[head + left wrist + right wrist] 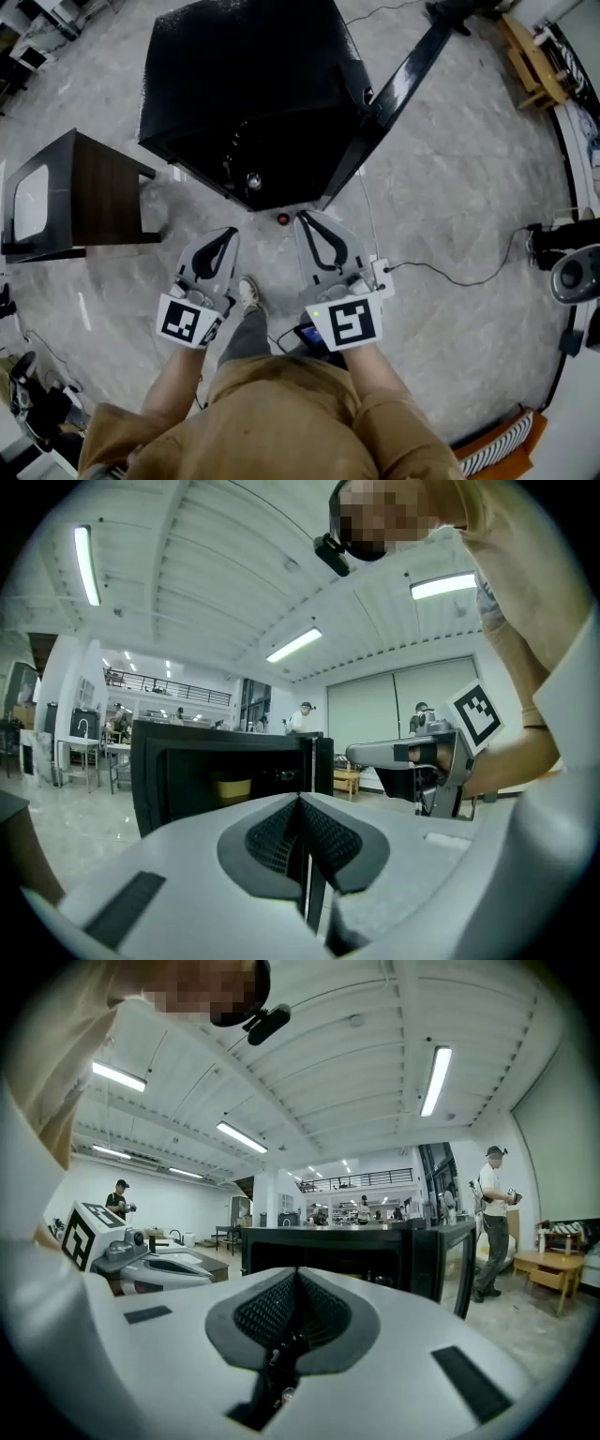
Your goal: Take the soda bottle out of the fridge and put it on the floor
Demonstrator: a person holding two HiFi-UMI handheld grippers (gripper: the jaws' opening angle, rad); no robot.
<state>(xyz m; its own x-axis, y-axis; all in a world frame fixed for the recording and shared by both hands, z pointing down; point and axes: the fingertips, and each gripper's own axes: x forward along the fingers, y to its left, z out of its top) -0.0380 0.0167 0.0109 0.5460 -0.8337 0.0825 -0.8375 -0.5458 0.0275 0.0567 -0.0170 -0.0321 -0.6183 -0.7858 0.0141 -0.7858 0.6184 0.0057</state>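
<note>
A black mini fridge (244,75) stands on the floor in front of me, its door (394,84) swung open to the right. Just inside its lower front edge shows a small shiny round top (253,178), perhaps the soda bottle's; the rest is hidden in the dark. Something yellow (230,787) sits inside the fridge in the left gripper view. My left gripper (228,232) (300,797) is held level short of the opening, jaws shut and empty. Beside it my right gripper (302,217) (298,1271) also points at the fridge, with its pads together and nothing held.
A dark wooden side table (75,187) stands left of the fridge. A small red thing (283,218) lies on the floor by the fridge's front. A cable (450,277) runs right toward dark equipment (572,272). People stand far back in the hall.
</note>
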